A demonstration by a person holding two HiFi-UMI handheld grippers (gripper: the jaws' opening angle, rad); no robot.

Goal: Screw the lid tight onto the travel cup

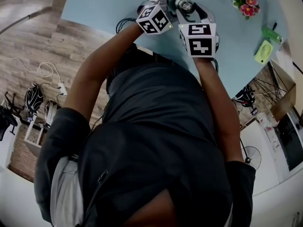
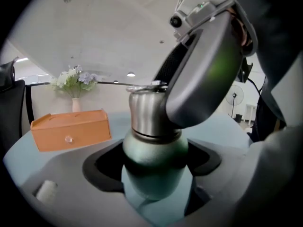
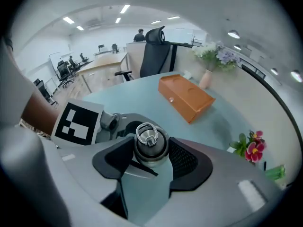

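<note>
Lid (image 3: 150, 142) sits seated on the green travel cup (image 2: 154, 150) at the bench's (image 1: 104, 4) near edge, left hand-held gripper (image 2: 154, 168) clamping the cup's body, right hand-held gripper (image 3: 151, 157) pinching the lid, so probably only tightening remains.

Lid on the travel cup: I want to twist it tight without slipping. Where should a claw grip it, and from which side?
Grip the steel lid by its round side wall, below the wire ring on top. Come from above, along its axis, as the right claw does. The left claw steadies the upright travel cup by its green body.
</note>
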